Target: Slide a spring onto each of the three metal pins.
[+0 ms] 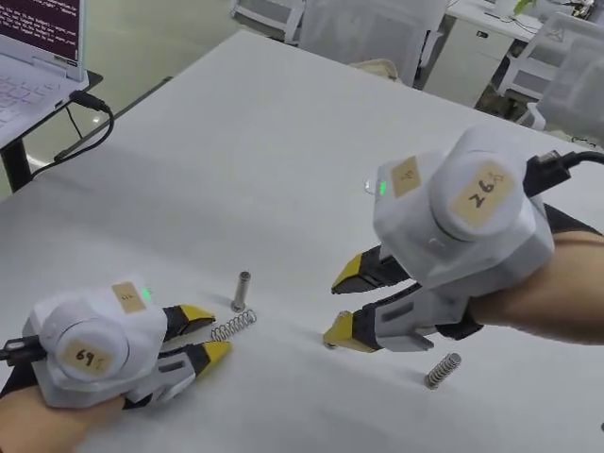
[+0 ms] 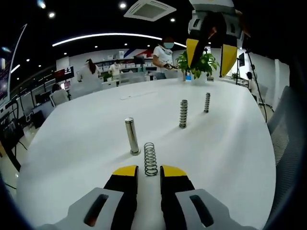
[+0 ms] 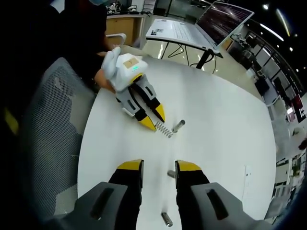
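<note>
At the left claw [image 2: 149, 171], a spring [image 2: 150, 158].

Broad white table [image 1: 283, 142], matte, under even light. At ten o'clock in the head view, open laptop [image 1: 38, 47] with a black cable [image 1: 90, 99] trailing off; pale glossy floor [image 1: 160, 47] behind. At one o'clock, white mesh chairs [image 1: 368, 33]. In the left gripper view, at twelve, ceiling vent [image 2: 149, 8] and curved light strip [image 2: 110, 37]; at one, leafy plant [image 2: 207, 62]. In the right gripper view, grey mesh chair [image 3: 48, 134] at nine.
</note>
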The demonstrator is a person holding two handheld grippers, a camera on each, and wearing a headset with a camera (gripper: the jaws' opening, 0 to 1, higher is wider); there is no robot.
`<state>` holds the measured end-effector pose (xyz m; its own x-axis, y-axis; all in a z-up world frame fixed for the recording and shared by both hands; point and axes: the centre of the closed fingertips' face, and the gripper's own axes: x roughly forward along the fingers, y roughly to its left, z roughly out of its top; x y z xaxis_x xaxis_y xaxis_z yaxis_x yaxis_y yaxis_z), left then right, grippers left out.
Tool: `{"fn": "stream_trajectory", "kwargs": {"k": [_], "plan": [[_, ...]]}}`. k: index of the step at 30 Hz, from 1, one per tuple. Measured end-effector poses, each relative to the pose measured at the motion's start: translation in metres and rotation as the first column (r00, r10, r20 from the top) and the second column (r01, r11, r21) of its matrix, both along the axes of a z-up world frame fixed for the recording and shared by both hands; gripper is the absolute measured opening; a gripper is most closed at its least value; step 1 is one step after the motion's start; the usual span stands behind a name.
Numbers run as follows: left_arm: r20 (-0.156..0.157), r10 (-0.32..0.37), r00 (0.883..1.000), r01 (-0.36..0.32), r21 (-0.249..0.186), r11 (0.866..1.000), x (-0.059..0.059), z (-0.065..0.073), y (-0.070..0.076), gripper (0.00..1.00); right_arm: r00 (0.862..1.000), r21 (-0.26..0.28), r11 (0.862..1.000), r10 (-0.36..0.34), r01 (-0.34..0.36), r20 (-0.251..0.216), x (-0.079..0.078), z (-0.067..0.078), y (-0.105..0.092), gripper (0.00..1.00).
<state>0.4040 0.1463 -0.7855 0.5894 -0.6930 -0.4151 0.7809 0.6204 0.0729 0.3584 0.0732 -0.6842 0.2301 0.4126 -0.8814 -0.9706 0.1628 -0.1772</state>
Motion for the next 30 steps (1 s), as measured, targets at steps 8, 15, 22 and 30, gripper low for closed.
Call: {"fn": "stream_trajectory", "kwargs": {"k": [8, 15, 22, 30], "plan": [[-0.003, -0.037, 0.999, 0.037, 0.001, 0.999, -0.003, -0.001, -0.007, 0.04, 1.0, -0.007, 1.0, -0.009, 0.009, 0.001, -0.001, 0.002, -0.003, 0.24], [0.003, -0.042, 0.999, 0.042, 0.016, 0.999, -0.004, -0.001, -0.004, 0.03, 1.0, 0.002, 1.0, -0.022, 0.022, -0.002, -0.003, 0.0, -0.004, 0.24], [0.018, -0.05, 0.999, 0.05, 0.016, 0.999, -0.009, 0.014, 0.002, 0.02, 1.0, 0.026, 0.999, -0.027, 0.027, -0.009, -0.007, 0.002, -0.003, 0.24], [0.031, -0.097, 0.995, 0.097, -0.008, 0.995, -0.032, 0.038, 0.003, 0.02, 1.0, 0.068, 0.997, -0.021, 0.022, -0.007, -0.01, 0.007, 0.006, 0.24]]}}
